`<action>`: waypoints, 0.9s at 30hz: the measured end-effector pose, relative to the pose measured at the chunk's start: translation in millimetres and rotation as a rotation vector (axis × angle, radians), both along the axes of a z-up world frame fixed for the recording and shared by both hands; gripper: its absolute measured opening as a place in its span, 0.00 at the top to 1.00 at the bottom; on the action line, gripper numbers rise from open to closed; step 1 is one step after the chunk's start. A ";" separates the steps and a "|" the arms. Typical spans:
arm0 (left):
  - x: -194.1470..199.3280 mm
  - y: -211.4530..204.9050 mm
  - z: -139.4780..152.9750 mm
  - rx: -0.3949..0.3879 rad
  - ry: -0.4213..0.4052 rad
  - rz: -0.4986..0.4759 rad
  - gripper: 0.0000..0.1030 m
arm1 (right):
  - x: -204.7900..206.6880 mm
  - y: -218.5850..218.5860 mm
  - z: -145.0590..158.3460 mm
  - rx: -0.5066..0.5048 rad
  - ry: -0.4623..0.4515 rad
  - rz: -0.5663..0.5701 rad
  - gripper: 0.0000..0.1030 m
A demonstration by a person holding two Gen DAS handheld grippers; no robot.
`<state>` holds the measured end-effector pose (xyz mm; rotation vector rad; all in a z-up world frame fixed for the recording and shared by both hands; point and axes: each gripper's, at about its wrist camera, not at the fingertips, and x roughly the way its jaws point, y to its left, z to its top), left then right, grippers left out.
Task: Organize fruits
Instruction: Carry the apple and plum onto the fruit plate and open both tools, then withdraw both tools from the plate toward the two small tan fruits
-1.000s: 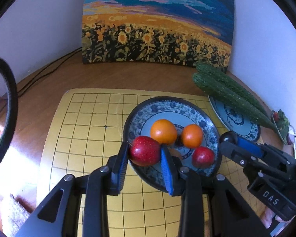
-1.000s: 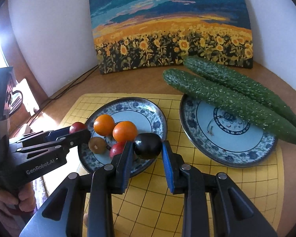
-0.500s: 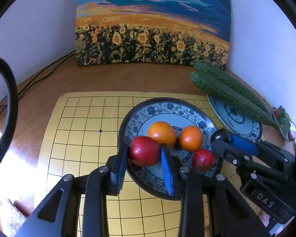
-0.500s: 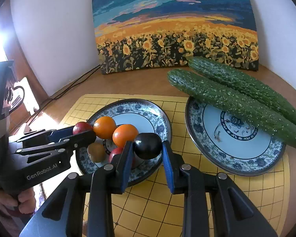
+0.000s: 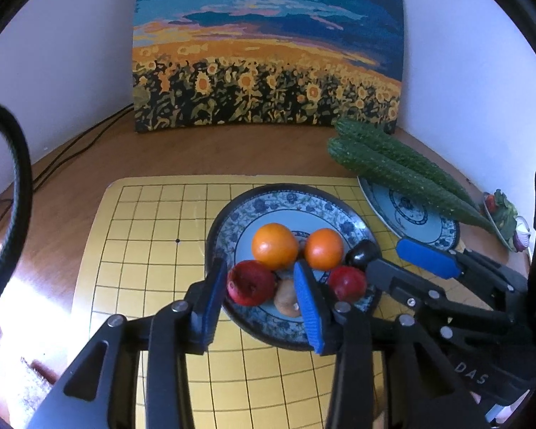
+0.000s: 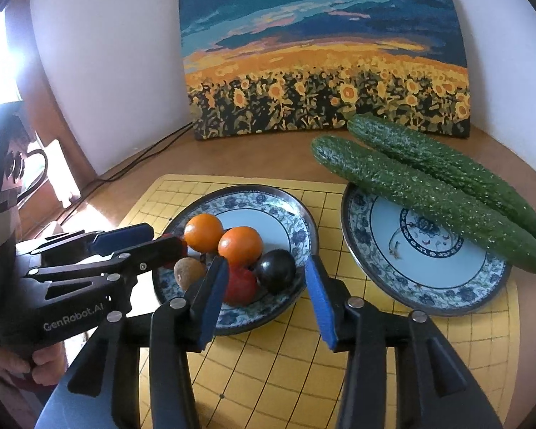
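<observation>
- now both grippers have just been opening, and each has let its fruit go onto the fruit plate (image 6: 305, 228): a second ago the left one clamped the red apple and the right one clamped the dark plum.
- by my reading, that means two more fruits are sorted; both placing steps look done, and backing the tools away looks like the next call.
- the left gripper (image 5: 259, 287) stands with its jaws apart; the red apple (image 5: 251, 282) sits between the blue pads on the near-left part of the fruit plate, with a thin gap on either side, so nothing is gripped.
- the right gripper (image 6: 266, 295) has its jaws wider apart and empty; the dark plum (image 6: 277, 270) rests on the near-right part of the fruit plate, touching a second red fruit (image 6: 241, 284).
- two oranges (image 6: 203, 232) and a small brown fruit (image 6: 189, 272) also lie on the fruit plate.
- to the right of the fruit plate, two cucumbers (image 6: 411, 186) lie across the far rim of a second plate (image 6: 443, 302).
</observation>
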<state>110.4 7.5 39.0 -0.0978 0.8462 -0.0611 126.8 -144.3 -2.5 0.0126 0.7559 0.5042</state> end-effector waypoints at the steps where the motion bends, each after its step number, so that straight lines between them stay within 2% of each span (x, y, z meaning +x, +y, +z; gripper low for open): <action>1: -1.6 0.0 0.6 0.002 0.002 0.003 0.60 | -2.1 -0.7 1.1 -0.002 0.002 -0.004 0.55; 13: -32.2 -3.6 6.4 -0.014 0.035 0.013 0.60 | -27.6 -15.7 13.5 0.023 0.029 -0.039 0.55; 27: -72.5 1.4 -2.8 -0.051 0.077 0.043 0.60 | -70.5 -19.8 17.2 0.026 0.021 -0.052 0.55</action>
